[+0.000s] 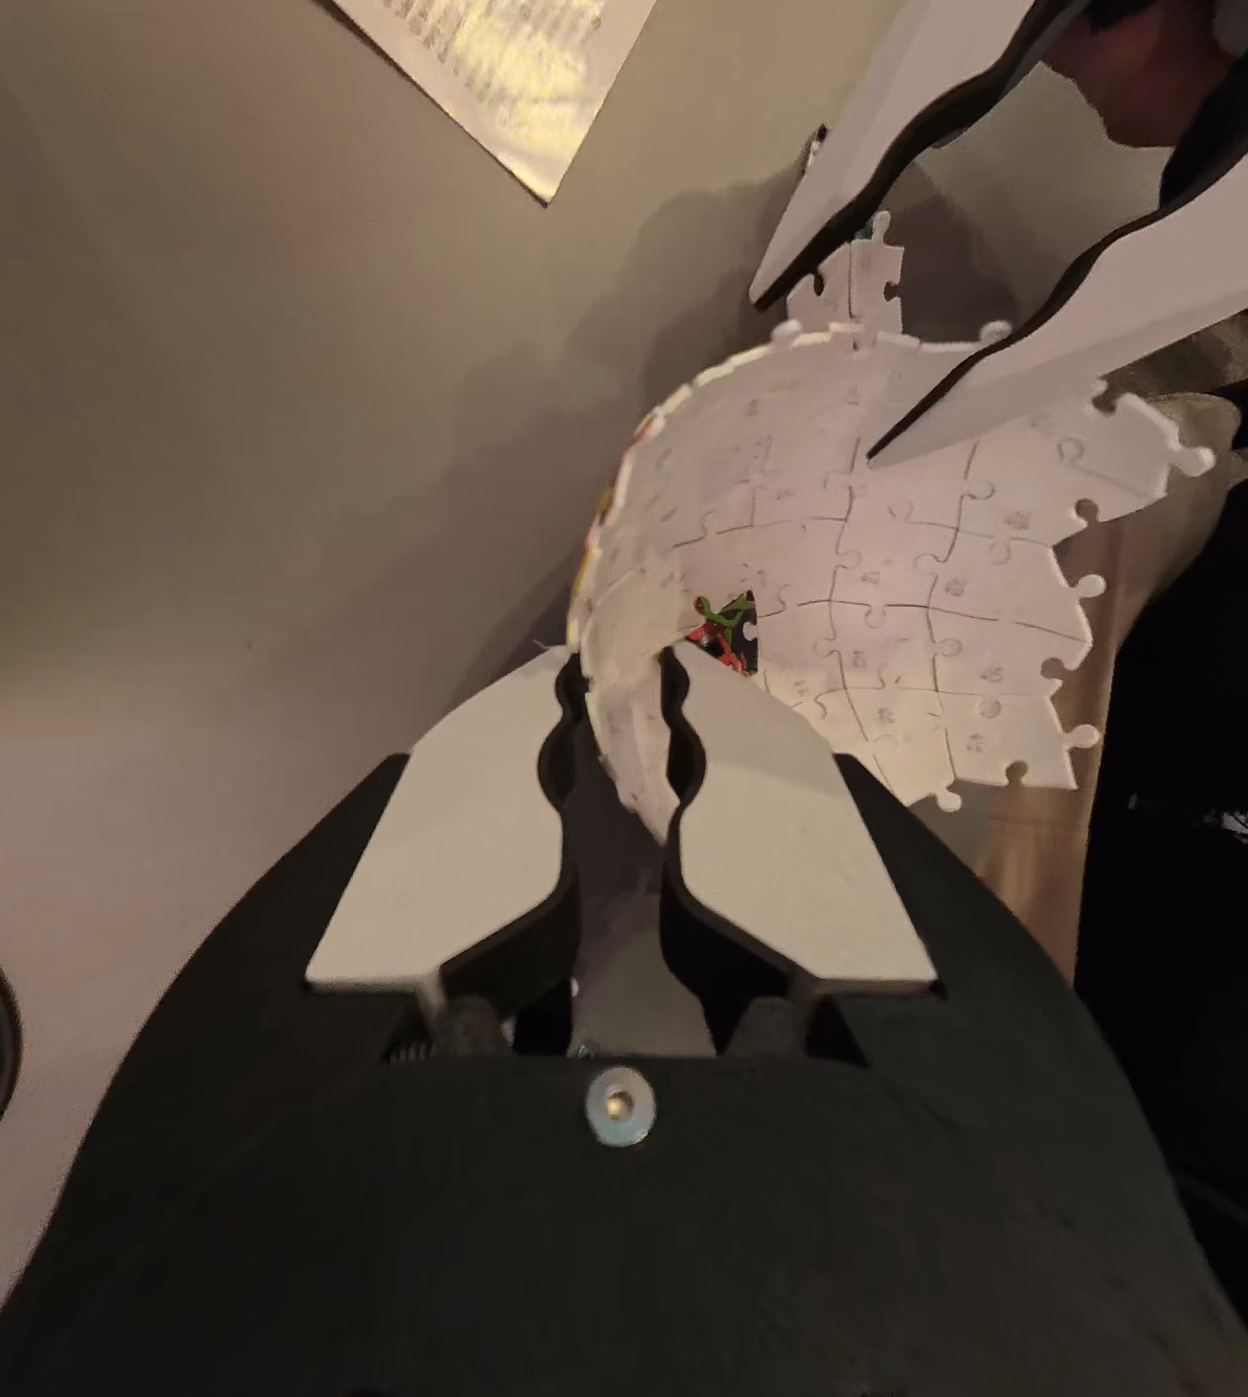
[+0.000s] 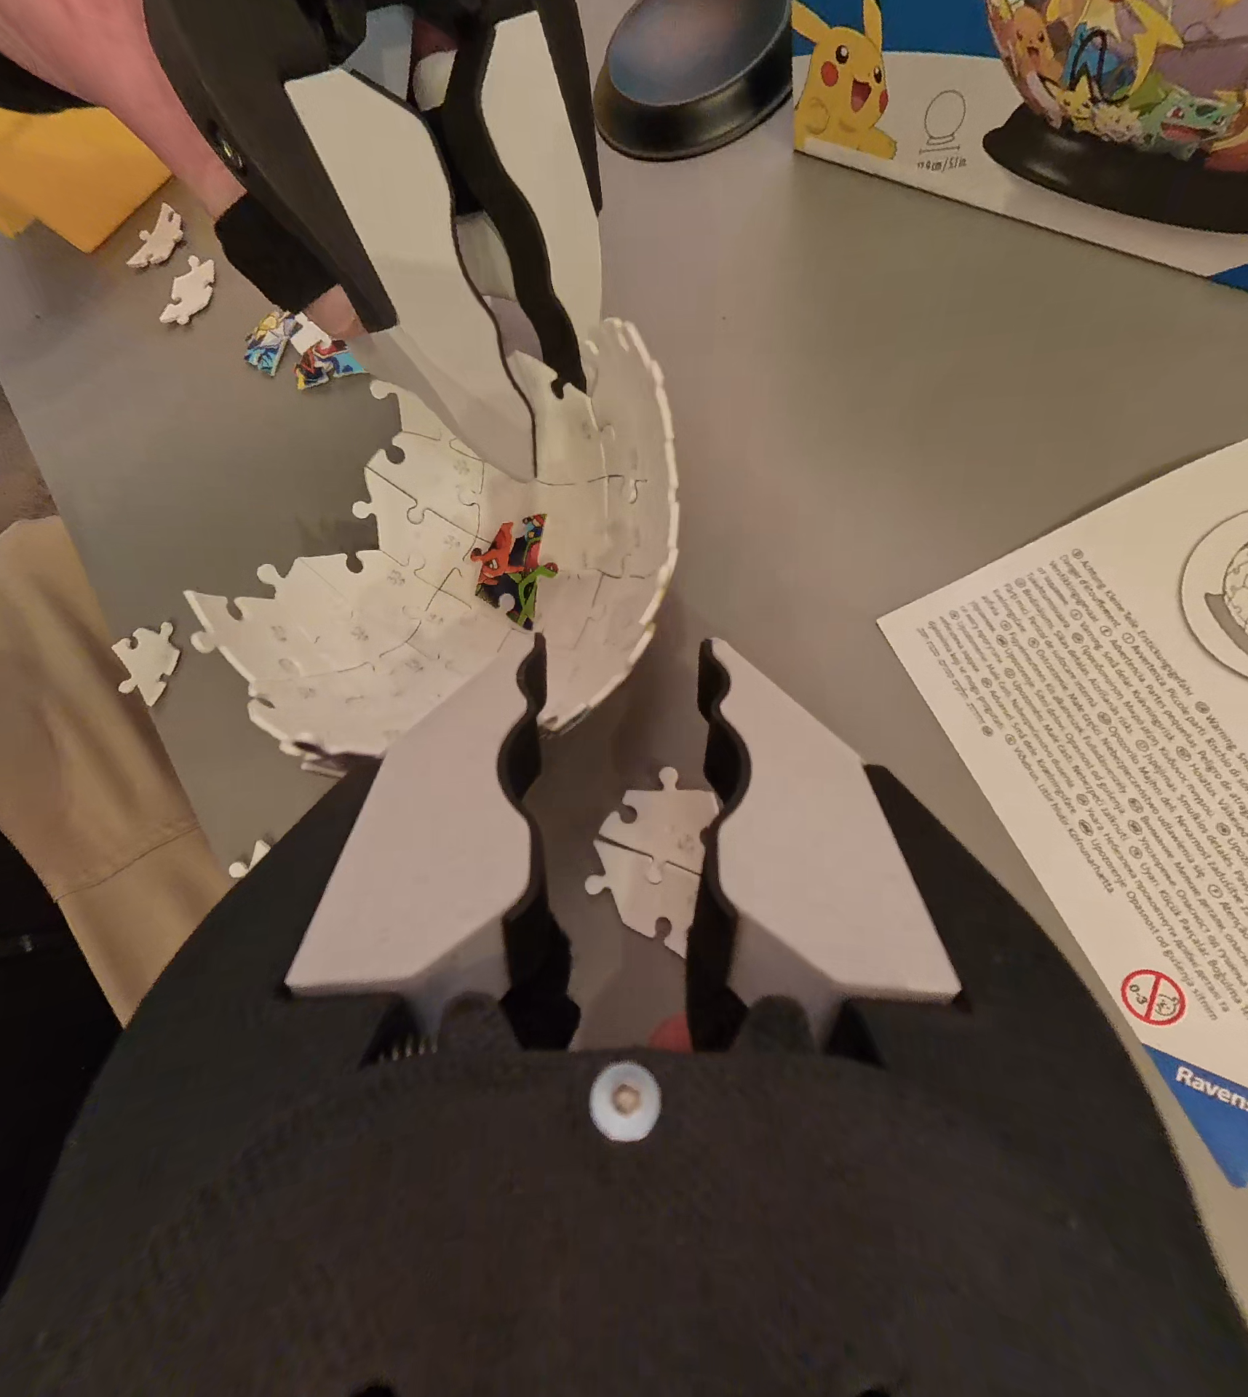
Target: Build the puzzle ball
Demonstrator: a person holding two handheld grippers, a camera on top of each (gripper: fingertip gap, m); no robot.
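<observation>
White plastic puzzle shell point(image 2: 454, 597) is sitting tilted on the grey table point(image 2: 870, 423), the left gripper point(image 1: 617, 673) clamping its rim, probably steadying it. The right gripper point(image 2: 624, 665) is hanging released over a joined pair of pieces point(image 2: 655, 850), apparently to collect them.

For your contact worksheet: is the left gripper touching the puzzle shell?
Touching. The left wrist view shows the left gripper with its fingers closed on the shell's rim.

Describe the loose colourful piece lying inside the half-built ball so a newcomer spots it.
Find the white puzzle shell on the grey table, gripped at its rim by the left hand-held gripper. Near its centre lies one piece: red, green and dark, the only coloured thing on that white inside.
</observation>
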